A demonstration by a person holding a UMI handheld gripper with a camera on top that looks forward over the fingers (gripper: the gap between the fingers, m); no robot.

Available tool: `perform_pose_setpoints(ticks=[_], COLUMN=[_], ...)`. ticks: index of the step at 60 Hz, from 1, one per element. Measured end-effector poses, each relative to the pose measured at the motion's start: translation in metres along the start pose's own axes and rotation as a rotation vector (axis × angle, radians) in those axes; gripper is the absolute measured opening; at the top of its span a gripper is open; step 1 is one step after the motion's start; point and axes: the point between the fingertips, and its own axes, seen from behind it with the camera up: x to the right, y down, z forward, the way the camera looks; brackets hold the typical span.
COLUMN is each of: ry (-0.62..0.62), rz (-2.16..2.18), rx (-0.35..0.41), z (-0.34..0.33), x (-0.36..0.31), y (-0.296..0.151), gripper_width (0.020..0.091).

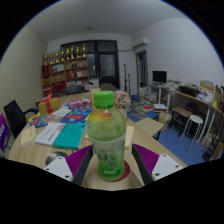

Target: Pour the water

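Office clutter fills the background: shelves (68,62) against the far wall, a desk with a monitor (160,77) off to one side, a stool (194,124) near it, and a round worktop (40,150) strewn with books and papers (60,133).

Just ahead, a bottle (107,140) with a green cap (103,99) stands between the two fingers of the claw (110,162). Its base hangs out past the near edge of the worktop with nothing visible beneath it, so the claw appears closed on the bottle and carrying it, the purple pads (143,160) pressed to its lower sides.

Clear thin plastic like this is probably light, a little slippery, and soft enough to dent under a hard squeeze; liquid inside adds weight low down. A grip on the lower body, where the pads now sit, looks sound; higher would likely be tippier.

Its long axis runs straight up, cap on top, and the cap seems screwed on. I see no cup to pour into.
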Motion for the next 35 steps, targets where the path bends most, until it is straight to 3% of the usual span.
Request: perform_pose_setpoints(ticks=[25, 35], ry=[0.015, 0.083], rz=[-0.057, -0.086], rx=[-0.048, -0.074], z=[-0.242, -0.344], x=[-0.053, -0.071], y=[-0.020, -0.020], gripper_width=[0.0833, 0.0824])
